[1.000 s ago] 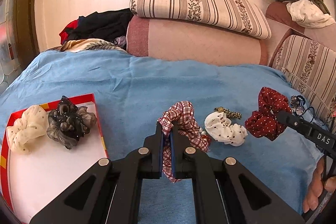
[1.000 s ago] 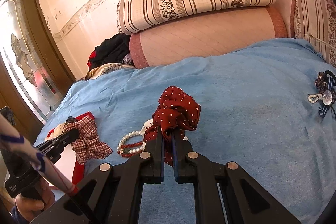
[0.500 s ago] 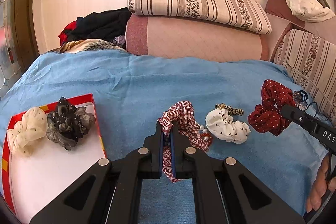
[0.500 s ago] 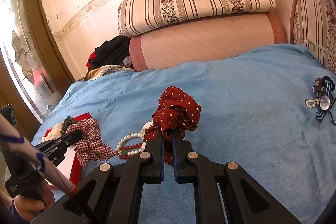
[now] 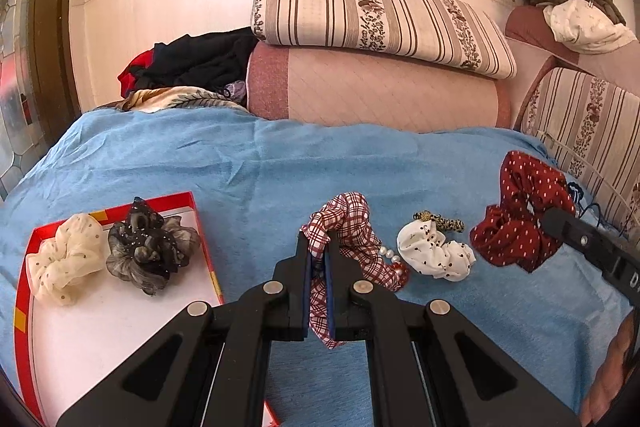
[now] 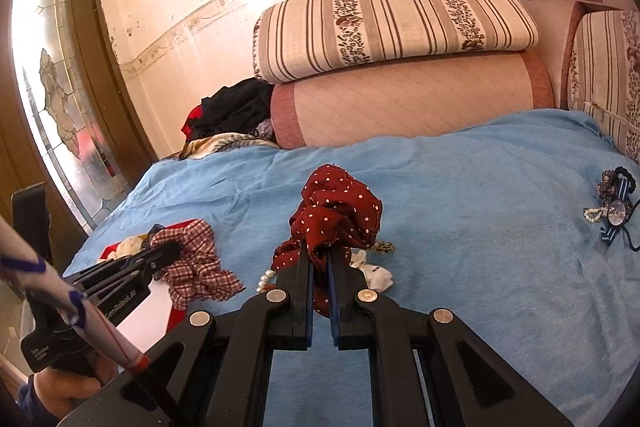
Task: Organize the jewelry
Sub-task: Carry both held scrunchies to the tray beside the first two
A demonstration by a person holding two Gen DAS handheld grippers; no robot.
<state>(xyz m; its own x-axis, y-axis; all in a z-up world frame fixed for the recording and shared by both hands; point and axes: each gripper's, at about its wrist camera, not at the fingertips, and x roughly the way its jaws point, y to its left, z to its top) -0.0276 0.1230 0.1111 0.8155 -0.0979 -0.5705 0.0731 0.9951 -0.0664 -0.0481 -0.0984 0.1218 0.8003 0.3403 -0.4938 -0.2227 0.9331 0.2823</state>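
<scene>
My left gripper point(image 5: 318, 243) is shut on a red-and-white checked scrunchie point(image 5: 352, 223), held just above the blue bedspread point(image 5: 280, 163), right of a red-rimmed tray point(image 5: 120, 327). The tray holds a cream dotted scrunchie point(image 5: 64, 259) and a dark sheer scrunchie point(image 5: 150, 245). My right gripper point(image 6: 320, 251) is shut on a dark red white-dotted scrunchie point(image 6: 338, 205), lifted off the bed; the left wrist view shows this red dotted scrunchie point(image 5: 520, 219) at the right. A white spotted scrunchie point(image 5: 434, 253), a leopard-print hair tie point(image 5: 438, 221) and a pearl-and-red bead bracelet point(image 5: 394, 263) lie between the grippers.
A cluster of hair ties, pearls and a blue striped bow point(image 6: 614, 213) lies at the right of the bed. Striped cushions point(image 5: 376, 15) on a pink bolster point(image 5: 376, 91) and a clothes pile point(image 5: 192, 63) border the far edge. A glass door point(image 6: 56, 99) stands left.
My right gripper has lifted the red dotted scrunchie higher and shifted it to the right, away from the white scrunchie. The left gripper and its checked scrunchie have stayed put.
</scene>
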